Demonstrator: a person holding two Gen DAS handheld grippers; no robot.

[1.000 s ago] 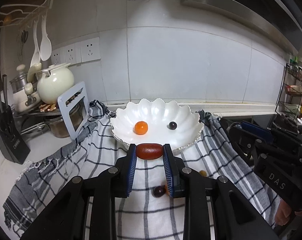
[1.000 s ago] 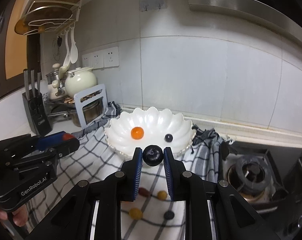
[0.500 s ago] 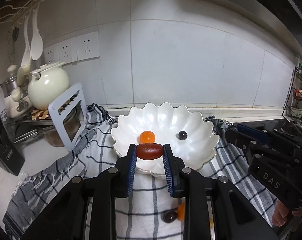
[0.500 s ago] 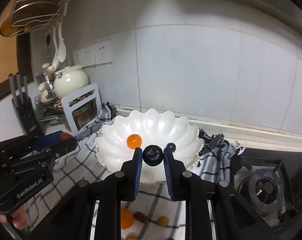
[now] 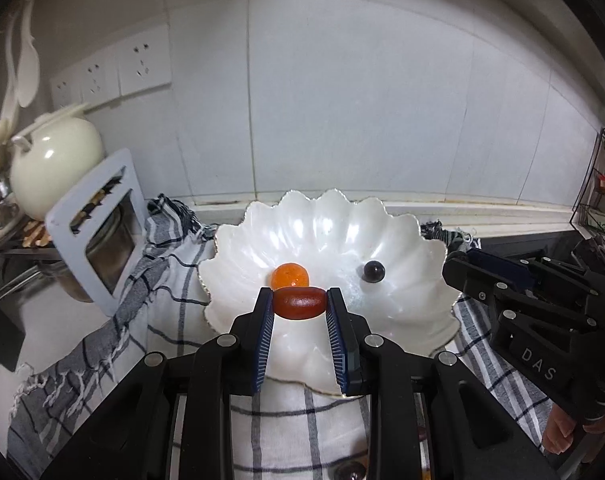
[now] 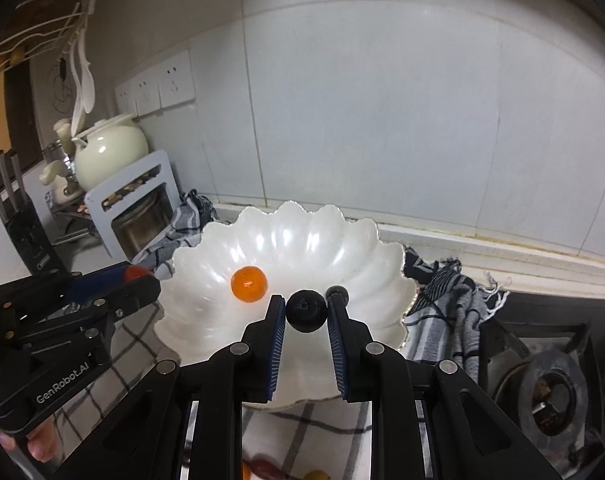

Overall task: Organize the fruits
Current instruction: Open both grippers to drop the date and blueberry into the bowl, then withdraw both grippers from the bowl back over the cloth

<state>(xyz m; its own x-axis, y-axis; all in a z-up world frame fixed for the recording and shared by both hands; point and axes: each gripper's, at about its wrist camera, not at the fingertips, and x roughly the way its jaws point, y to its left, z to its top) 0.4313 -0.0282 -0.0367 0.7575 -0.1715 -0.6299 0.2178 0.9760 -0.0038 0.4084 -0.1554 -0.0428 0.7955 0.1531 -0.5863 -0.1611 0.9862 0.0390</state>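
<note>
My left tool [image 5: 299, 303] clamps an oval red-brown fruit [image 5: 299, 303], my right tool [image 6: 306, 311] a round dark berry [image 6: 306, 311], both over the scalloped white bowl [image 5: 414, 320]. Next I judge: lower, release.

Both tongs [image 5: 299, 305] [image 6: 305, 311] now over the bowl [image 5: 386, 240].

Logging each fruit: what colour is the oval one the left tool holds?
Reddish brown: the glossy oval fruit, clearest in the left wrist view.
</note>
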